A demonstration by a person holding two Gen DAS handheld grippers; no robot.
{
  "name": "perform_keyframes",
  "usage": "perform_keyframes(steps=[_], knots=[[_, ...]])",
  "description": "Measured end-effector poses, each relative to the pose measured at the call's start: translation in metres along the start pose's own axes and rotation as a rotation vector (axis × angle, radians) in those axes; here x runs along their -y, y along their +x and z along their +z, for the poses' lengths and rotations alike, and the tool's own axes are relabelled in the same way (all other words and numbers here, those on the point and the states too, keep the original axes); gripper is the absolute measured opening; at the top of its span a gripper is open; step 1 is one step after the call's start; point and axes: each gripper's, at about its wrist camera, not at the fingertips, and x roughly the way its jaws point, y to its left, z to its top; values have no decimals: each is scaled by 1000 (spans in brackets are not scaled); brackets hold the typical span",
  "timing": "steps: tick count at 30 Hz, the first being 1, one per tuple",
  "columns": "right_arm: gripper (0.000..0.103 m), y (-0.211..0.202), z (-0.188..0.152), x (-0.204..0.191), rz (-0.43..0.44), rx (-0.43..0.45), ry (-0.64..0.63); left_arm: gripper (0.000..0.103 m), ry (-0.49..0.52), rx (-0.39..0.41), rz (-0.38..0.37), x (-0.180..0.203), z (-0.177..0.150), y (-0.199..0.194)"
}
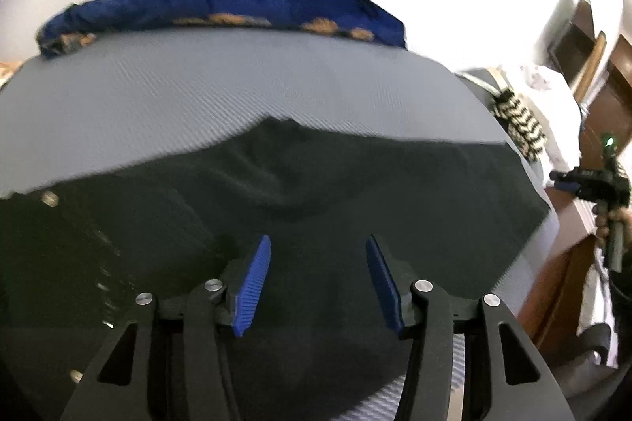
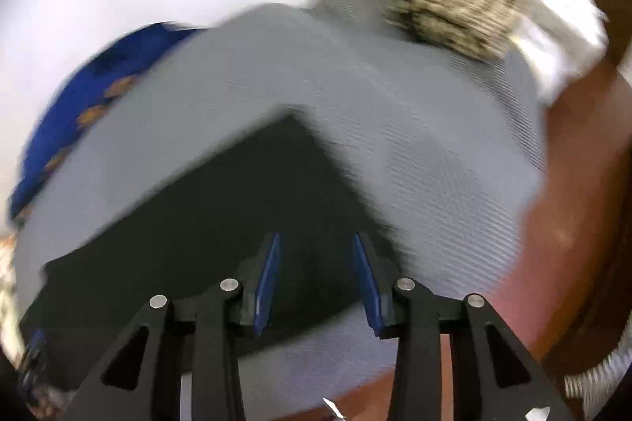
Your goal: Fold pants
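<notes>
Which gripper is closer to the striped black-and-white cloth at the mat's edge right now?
Right, as far as I can judge. The right gripper hangs off the mat's side just below the striped cloth; the left gripper is over the dark pants, mid-mat.

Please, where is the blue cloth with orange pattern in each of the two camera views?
Left wrist view: blue cloth at top centre, along the far edge of the grey mat.
Right wrist view: blue cloth at the left edge, blurred.
Shared landmark: the dark pants on the mat.

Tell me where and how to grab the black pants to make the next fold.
Grip the black pants at the far right corner, coming in from the bare grey mat beyond it. That corner lies flat and square with free edges on two sides, so likely jaws can slide under it.
</notes>
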Motion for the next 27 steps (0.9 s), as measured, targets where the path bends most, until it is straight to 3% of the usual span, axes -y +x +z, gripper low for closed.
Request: perform_keyframes(steps=[7,12,15,18,24,26,27], knots=[[37,56,16,-185,359,-162,-368,53,-80,45,85,-46,6,-15],[37,99,5,-308,505,-311,-601,53,-147,51,148,-86,1,-28],[37,117,-12,-357,539,-373,-694,53,-196,46,144,-108,-3,-33],[37,136,-26,-390,537,-427,-758,53,-211,44,113,-119,-8,-36],[39,160,-41,-420,575,-542,-822,53,-204,44,92,-123,-12,-33],[8,156,-39,-423,600,-520,-820,53,-207,46,80,-125,-12,-34],[8,151,-35,-424,607,-486,-818,53,-213,46,70,-126,-12,-34]])
